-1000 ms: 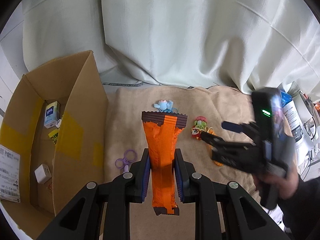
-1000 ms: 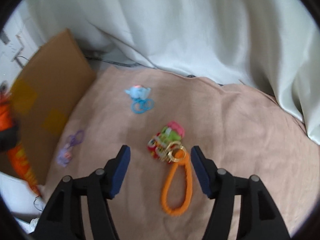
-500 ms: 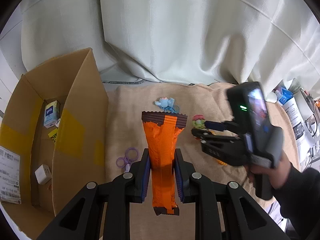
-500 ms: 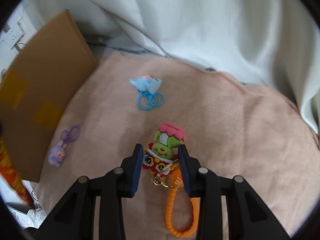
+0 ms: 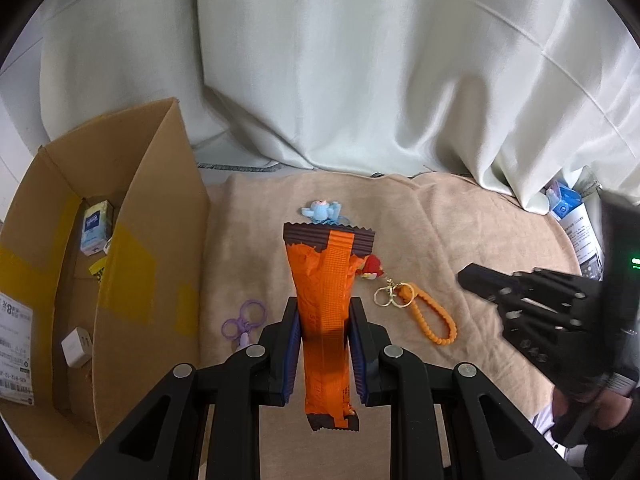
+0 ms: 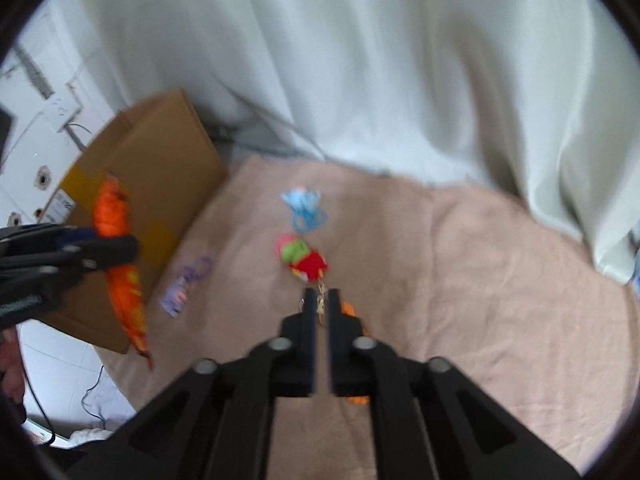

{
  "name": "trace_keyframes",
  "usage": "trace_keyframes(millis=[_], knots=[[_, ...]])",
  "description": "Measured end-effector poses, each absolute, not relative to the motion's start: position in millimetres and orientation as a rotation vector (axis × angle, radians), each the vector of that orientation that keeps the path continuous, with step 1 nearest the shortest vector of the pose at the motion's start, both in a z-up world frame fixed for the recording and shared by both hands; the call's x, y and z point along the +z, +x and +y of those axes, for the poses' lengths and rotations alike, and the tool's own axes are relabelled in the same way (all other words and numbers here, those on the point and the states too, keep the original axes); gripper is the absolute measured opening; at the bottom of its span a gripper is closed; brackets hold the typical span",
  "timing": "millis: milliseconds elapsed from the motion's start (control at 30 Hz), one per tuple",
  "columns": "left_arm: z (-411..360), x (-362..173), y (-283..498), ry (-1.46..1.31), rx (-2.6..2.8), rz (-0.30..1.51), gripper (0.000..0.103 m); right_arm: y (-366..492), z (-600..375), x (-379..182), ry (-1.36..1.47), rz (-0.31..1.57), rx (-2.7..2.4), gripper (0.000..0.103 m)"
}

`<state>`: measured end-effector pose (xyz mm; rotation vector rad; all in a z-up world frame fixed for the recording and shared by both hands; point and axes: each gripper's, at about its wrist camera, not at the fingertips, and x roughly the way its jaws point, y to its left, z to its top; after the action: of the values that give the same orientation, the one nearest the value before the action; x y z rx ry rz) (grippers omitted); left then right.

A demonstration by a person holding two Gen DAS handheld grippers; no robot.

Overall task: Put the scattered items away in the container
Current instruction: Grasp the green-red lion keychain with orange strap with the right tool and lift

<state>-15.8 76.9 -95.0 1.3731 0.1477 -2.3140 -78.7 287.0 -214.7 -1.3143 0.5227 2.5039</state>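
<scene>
My left gripper (image 5: 324, 312) is shut on a long orange snack wrapper (image 5: 324, 264), held upright above the beige cloth. The open cardboard box (image 5: 160, 240) stands just to its left. On the cloth lies a red and green toy keychain (image 6: 300, 258) on its side, with a gold clasp (image 5: 386, 296) and an orange bead loop (image 5: 434, 322). My right gripper (image 6: 322, 294) hovers just short of the clasp with its fingers closed to a thin slit. In the left wrist view the right gripper (image 5: 468, 278) is apart from the loop, to its right.
A blue charm (image 5: 322, 212) and a purple charm (image 5: 244, 322) lie on the cloth (image 5: 460, 232). Small packets (image 5: 96, 226) and a white cube (image 5: 78, 348) sit inside the box. White curtains hang behind. Papers and a blue pack (image 5: 568, 204) are at the far right.
The right gripper, closed around the toy half a second ago, has drawn back to the right and shut. The toy has tipped onto its side. The left gripper keeps the wrapper.
</scene>
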Motion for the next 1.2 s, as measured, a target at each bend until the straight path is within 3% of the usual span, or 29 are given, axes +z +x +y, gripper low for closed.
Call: trace_keyframes(millis=[33,67,100,467,500,533,567,667,800,1033,1200], knots=[[76,-95,-14,1.375,-2.309,0.144,0.023,-82,288,-223,-1.325,0.547,2.508,0.041],[75,-94,-13,1.375,-2.302,0.14,0.023,-88,287,-230,-1.336,0.555,2.518,0.062],[74,-93,-12,1.372,-2.3,0.141,0.023,-94,285,-235,-1.337,0.549,2.527,0.067],[65,-88,-2,1.358,-2.281,0.134,0.023,-178,270,-293,-1.564,0.221,2.548,0.067],[65,-87,-2,1.356,-2.279,0.136,0.023,-182,271,-298,-1.589,0.226,2.544,0.065],[64,-87,-2,1.356,-2.278,0.138,0.023,-185,270,-305,-1.635,0.246,2.536,0.05],[63,-87,-2,1.357,-2.278,0.138,0.023,-185,270,-307,-1.652,0.24,2.529,0.042],[63,-88,-3,1.361,-2.281,0.138,0.023,-175,274,-303,-1.644,0.35,2.559,0.041],[63,-86,-5,1.356,-2.301,0.153,0.023,-144,280,-273,-1.503,0.451,2.578,0.041],[79,-76,-14,1.342,-2.349,0.144,0.023,-63,284,-171,-1.181,0.56,2.61,0.042],[94,-73,-20,1.349,-2.384,0.128,0.023,-33,287,-137,-1.047,0.61,2.604,0.042]])
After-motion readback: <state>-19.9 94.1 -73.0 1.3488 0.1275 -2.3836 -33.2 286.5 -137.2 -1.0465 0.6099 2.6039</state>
